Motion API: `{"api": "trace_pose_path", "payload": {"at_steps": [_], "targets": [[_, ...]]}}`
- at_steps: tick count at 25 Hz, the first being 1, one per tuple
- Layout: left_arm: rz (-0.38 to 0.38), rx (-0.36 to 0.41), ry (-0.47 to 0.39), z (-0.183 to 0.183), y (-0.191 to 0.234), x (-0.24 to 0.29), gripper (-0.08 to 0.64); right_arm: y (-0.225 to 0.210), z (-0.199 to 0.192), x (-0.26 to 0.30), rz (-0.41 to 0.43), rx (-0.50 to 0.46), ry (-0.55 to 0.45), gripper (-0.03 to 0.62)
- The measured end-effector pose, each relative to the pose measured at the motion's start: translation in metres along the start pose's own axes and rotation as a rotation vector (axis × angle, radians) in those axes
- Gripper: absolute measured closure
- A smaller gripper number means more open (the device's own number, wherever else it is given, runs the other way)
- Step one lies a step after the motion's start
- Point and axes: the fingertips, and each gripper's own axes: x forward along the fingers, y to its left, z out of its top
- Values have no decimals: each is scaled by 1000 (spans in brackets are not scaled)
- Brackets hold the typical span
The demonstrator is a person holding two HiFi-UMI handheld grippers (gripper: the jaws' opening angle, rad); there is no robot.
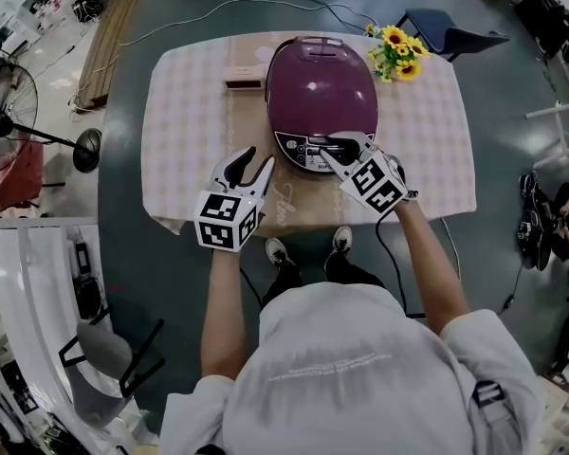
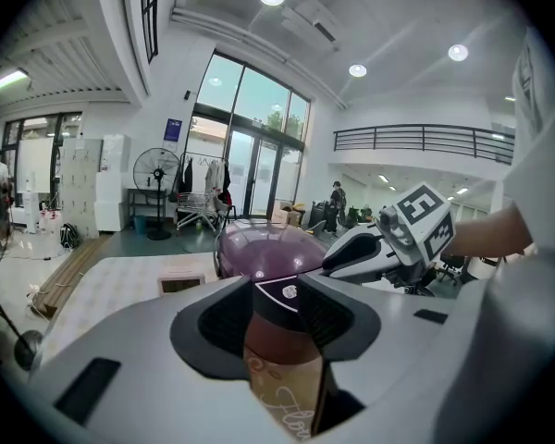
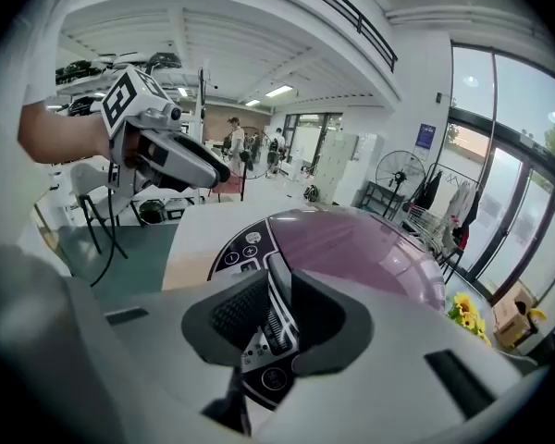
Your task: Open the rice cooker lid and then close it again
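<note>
Fan: a standing fan [image 1: 8,102] on the floor, well off the table's left edge.

Table: the table [image 1: 185,121] wears a pale checked cloth; a brown runner [image 2: 282,391] with curly lettering runs down its middle to the near edge.

Box: a small flat box [image 1: 245,77] lies by the far edge, just left of the rice cooker; its top is pink and its side darker.

Left hand-held gripper: the left hand-held gripper [image 1: 259,157] sits over the near edge, left of centre, pointing at the cooker's front left side and just beside it; its jaws stand moderately apart; only the runner and the cooker's front show in the gap, so it holds nothing.

Rice cooker: the purple rice cooker [image 1: 321,102] stands in the middle of the table, nearer the far edge; its domed lid [image 3: 351,243] is down and closed; a dark control panel [image 3: 236,248] with round buttons faces the near edge.

Latch: a ribbed silver latch [image 3: 274,326] sits at the front of the lid, above the panel.

Right hand-held gripper: the right hand-held gripper [image 1: 334,150] rests on the cooker's front, angled down; its jaws are narrow and pinch the latch between the pads.

Sunflowers: a bunch of sunflowers [image 1: 396,50] lies at the far right corner, just right of the cooker and apart from it.
</note>
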Motion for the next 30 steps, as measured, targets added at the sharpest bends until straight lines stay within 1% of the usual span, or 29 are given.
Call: {"api": "trace_pose_path", "payload": {"at_steps": [7, 11, 17, 20, 22, 24, 28, 30], "targets": [[1, 0, -11, 5, 1, 0, 396, -2, -1, 0, -25, 10, 2, 520], [-6, -3, -5, 1, -1, 1, 397, 0, -1, 1, -45, -15, 2, 518], [-5, -1, -5, 1, 0, 3, 396, 1, -2, 1, -46, -10, -7, 515], [-6, 0, -4, 2, 1, 4, 397, 2, 0, 0, -37, 9, -24, 492], [-6, 3, -2, 1, 1, 4, 397, 1, 3, 0, -26, 14, -31, 489], [-8, 7, -1, 2, 1, 4, 397, 2, 2, 0, -19, -21, -19, 489], [-4, 15, 5, 5, 3, 4, 396, 3, -3, 1, -9, -132, 8, 482], [2, 18, 5, 8, 5, 4, 397, 3, -3, 1, -3, -148, 10, 480]]}}
